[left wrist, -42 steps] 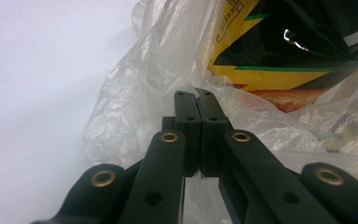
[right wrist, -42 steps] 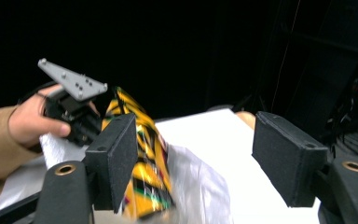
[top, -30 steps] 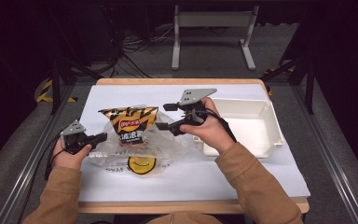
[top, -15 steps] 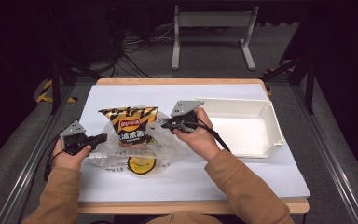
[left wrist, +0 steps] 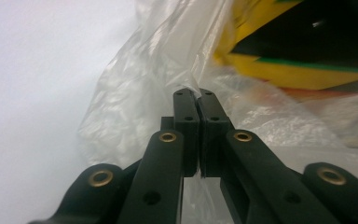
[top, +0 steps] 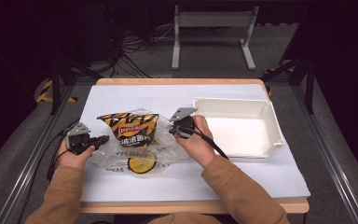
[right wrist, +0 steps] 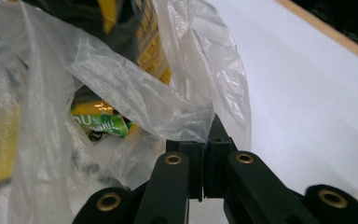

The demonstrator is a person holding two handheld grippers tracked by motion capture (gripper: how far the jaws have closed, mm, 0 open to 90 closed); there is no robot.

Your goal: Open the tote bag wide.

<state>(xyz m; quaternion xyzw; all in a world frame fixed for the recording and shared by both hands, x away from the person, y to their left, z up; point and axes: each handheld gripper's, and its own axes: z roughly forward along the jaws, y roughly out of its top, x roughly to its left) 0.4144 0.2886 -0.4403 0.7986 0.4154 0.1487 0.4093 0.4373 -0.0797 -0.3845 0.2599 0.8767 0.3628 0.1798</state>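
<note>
The clear plastic bag (top: 135,151) is lying on the white table cover (top: 135,98), just left of the white tray (top: 242,128), with a black-and-yellow chip packet (top: 129,128) sitting inside it. The left gripper (top: 103,138) is pinching the bag's left edge: in the left gripper view its jaws are pressing together on a fold of the film (left wrist: 168,70), the left gripper (left wrist: 193,93) pointing toward the packet (left wrist: 303,46). The right gripper (top: 172,130) has just been closing; it is now clamping the bag's right edge. In the right gripper view, the right gripper (right wrist: 209,135) is holding a crumpled fold of the film (right wrist: 135,88), with its 2 jaws pressed together.
</note>
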